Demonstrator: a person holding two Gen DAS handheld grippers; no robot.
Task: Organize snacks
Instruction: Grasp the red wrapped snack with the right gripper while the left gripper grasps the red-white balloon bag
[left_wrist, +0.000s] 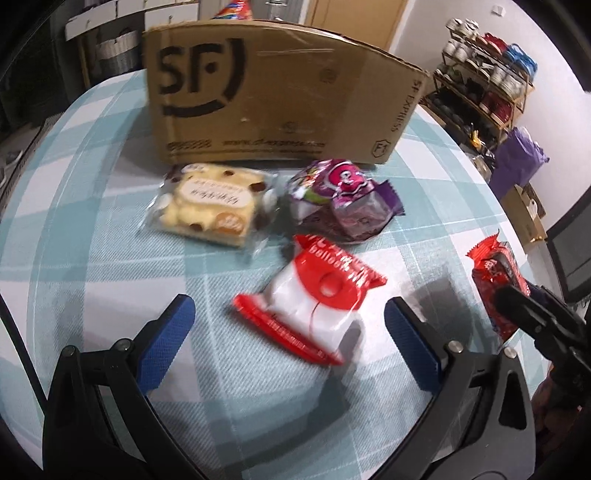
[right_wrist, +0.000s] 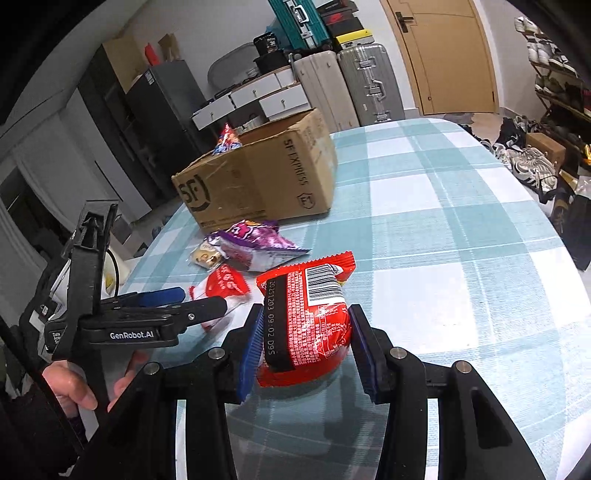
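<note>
Your right gripper (right_wrist: 304, 345) clamps the crinkly red foil packet (right_wrist: 308, 321), lifted near the tabletop's (right_wrist: 461, 240) near edge; next it must go into the open cardboard box (right_wrist: 258, 184) toward the far edge. Your left gripper (left_wrist: 288, 332) gapes around the glossy red-and-white pouch (left_wrist: 314, 306), not pinching it.

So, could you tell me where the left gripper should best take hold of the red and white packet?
Grip the red and white packet across its puffy white middle, coming down from above. It lies flat on the table, its flat sealed ends running lengthwise between the open left gripper, so the pads would likely close on its long sides.
</note>
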